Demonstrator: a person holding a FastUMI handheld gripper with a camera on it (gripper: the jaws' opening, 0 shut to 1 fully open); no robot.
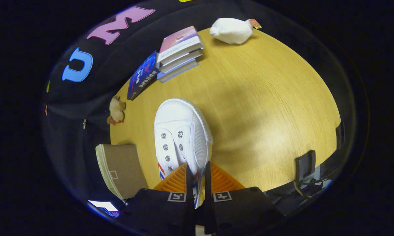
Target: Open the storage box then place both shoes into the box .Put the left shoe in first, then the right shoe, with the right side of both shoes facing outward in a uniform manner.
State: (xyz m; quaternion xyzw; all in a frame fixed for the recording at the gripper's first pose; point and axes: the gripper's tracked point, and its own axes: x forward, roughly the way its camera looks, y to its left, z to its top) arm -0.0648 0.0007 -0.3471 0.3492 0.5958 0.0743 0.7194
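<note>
A: Shoe?
B: White canvas sneaker (182, 134), mesh-textured side, rounded rubber toe, metal eyelets, red-blue stripe near the heel. Toe points ahead of the hand-held gripper (198, 178), over the tabletop (265, 108).
A: Grip?
B: Fingers nearly together, pinching the sneaker's side wall at the heel end.
A: Surface?
B: Yellow wood-grain tabletop, rounded edge.
A: Around it?
B: Tan cardboard storage box (121, 170) beside the fingers, small plush toy (116, 111) beyond it, stack of books (178, 52) farther off, soft white bag (232, 30) at the far edge.
</note>
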